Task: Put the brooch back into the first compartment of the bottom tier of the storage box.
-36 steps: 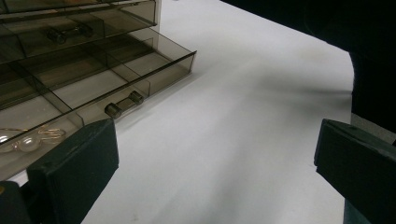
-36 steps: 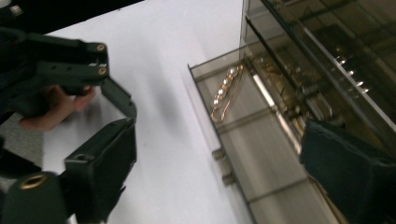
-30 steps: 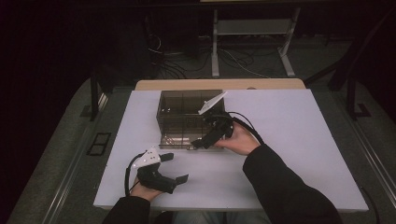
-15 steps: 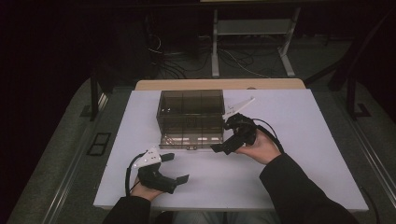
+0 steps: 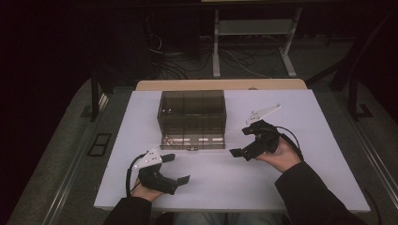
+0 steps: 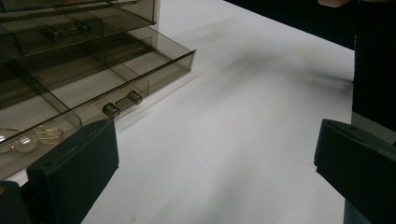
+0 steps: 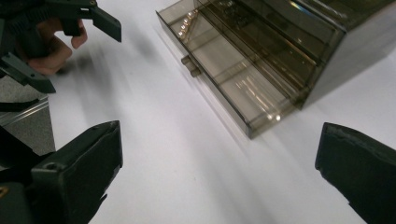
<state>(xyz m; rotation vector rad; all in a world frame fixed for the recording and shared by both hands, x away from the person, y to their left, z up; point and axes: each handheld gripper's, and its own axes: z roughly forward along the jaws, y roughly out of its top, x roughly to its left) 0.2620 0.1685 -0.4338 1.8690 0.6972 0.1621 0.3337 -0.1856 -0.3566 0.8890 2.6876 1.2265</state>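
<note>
- A smoky, see-through drawer box (image 5: 192, 115) stands on the white table (image 5: 305, 187), near the far edge and a little left of the middle.
- Its bottom drawer (image 5: 193, 142) is pulled out toward the near edge; the drawers above it sit flush in the box.
- The open drawer is split into compartments. In the left gripper view, small pale and gold trinkets (image 6: 28, 138) lie in one end compartment, too small to name; the neighbouring compartments look bare.
- A short bar handle (image 6: 122, 103) with two round ends sits on the drawer's front wall, and a like handle (image 6: 65, 31) shows on a drawer above.
- In the right gripper view a row of small beads (image 7: 188, 21) glints in the far end of the open drawer.
- The right gripper (image 5: 244, 140) is held above the table just right of the drawer's front corner, apart from it, jaws spread wide with nothing between them.
- The left gripper (image 5: 178, 168) rests near the near edge, left of the middle, well apart from the box, jaws likewise wide apart and empty.
- Each is held in a hand with a dark sleeve (image 5: 314, 197) coming in over the near edge.
</note>
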